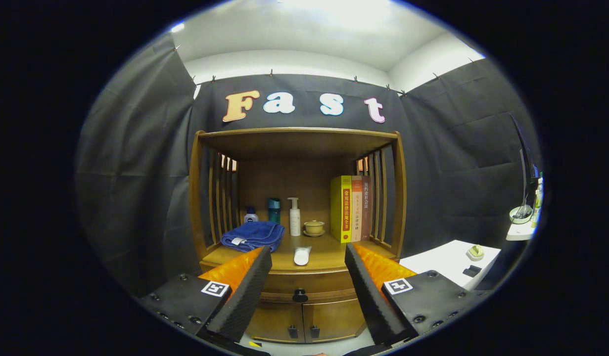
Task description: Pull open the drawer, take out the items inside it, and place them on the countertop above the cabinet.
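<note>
Drawer [304,286], wooden with round dark knob [300,295], sits closed beyond wide-open, empty gripper [306,259].

The wooden drawer [304,286], dark knob [300,295] centred, sits shut beneath the cabinet's countertop [329,257].

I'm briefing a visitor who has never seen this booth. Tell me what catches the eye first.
The wooden cabinet stands straight ahead, beyond the open gripper, its drawer knob showing between the fingers. On its countertop, a blue towel lies to the left and a bright yellow book stands to the right. A white tube lies near the front edge.
</note>
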`<state>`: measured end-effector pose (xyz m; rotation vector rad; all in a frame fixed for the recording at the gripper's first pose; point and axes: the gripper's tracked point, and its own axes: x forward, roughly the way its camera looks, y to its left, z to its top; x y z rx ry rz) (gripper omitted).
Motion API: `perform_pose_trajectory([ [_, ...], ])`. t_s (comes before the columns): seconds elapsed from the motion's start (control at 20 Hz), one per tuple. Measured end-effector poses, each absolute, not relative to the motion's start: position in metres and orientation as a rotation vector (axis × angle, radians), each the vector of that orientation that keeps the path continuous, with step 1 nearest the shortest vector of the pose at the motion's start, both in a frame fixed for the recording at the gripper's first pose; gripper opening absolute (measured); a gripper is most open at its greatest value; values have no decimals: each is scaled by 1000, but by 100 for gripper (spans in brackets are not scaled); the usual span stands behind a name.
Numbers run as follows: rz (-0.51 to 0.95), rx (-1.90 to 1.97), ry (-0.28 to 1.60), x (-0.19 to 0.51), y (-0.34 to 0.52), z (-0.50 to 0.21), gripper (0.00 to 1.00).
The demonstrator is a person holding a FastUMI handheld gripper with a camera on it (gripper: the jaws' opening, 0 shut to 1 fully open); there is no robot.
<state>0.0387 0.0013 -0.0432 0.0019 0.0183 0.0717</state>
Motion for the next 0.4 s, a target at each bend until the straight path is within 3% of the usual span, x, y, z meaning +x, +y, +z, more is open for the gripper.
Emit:
perform_pose_trajectory([
  [0.4, 58, 21, 24, 39, -4, -47, 98],
])
